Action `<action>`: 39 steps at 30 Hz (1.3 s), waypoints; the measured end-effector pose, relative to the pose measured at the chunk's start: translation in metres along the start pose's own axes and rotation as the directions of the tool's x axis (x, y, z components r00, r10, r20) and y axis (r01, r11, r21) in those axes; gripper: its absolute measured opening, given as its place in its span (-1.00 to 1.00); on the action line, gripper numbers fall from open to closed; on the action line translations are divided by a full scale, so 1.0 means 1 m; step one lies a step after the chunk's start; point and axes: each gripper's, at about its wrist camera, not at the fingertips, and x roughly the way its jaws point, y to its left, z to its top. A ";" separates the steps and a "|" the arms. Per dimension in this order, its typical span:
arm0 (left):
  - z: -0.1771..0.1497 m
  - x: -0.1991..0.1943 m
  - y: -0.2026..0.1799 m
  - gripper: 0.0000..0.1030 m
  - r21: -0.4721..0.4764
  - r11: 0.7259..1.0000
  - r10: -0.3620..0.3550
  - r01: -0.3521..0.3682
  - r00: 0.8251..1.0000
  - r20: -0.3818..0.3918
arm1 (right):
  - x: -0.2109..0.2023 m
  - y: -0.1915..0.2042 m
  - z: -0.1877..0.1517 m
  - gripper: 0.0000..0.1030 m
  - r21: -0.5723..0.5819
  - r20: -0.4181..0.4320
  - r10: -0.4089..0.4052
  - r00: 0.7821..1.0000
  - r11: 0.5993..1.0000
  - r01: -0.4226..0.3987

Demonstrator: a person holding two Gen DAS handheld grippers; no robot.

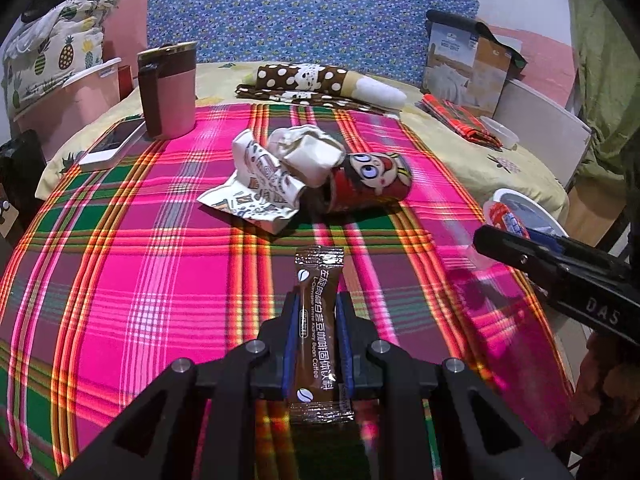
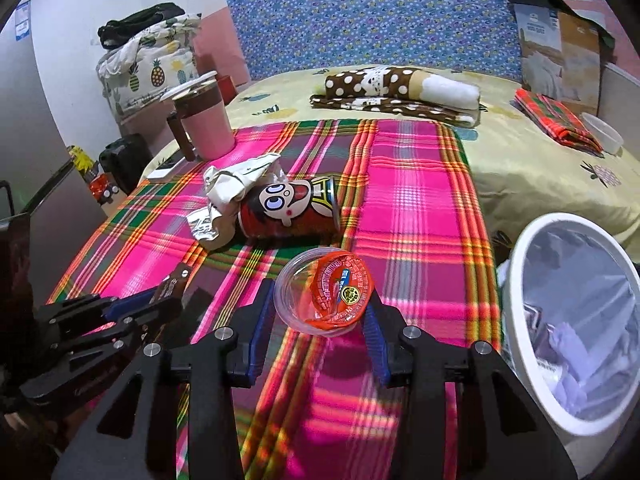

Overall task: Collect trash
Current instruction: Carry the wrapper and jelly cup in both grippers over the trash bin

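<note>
Sachet (image 1: 318,332) pinched in left claw (image 1: 318,320); right claw (image 2: 324,320) clamps cup (image 2: 324,296), base hidden.

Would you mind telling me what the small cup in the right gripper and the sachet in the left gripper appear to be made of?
The small cup looks like thin clear plastic, see-through walls, with a peeled red foil-like lid. The sachet seems glossy brown plastic or foil film: it shines and has crimped ends.

brown sachet (image 1: 318,332) gripped, cup (image 2: 324,296) gripped
</note>
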 end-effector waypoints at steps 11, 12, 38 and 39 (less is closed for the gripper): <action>-0.007 -0.021 -0.036 -0.63 0.057 0.997 -0.044 0.043 0.999 0.019 | -0.029 -0.007 -0.017 -0.16 0.038 0.041 -0.019 0.999 0.999 0.018; -0.008 -0.022 -0.039 -0.63 0.062 0.997 -0.049 0.048 0.999 0.021 | -0.031 -0.008 -0.019 -0.16 0.041 0.045 -0.022 0.999 0.999 0.021; 0.013 -0.014 -0.123 -0.63 0.191 0.967 -0.174 0.167 0.985 0.017 | -0.068 -0.071 -0.034 -0.16 0.166 0.103 -0.150 0.983 0.977 0.131; 0.015 -0.012 -0.127 -0.63 0.197 0.964 -0.184 0.178 0.983 0.015 | -0.070 -0.075 -0.035 -0.16 0.174 0.103 -0.158 0.982 0.975 0.139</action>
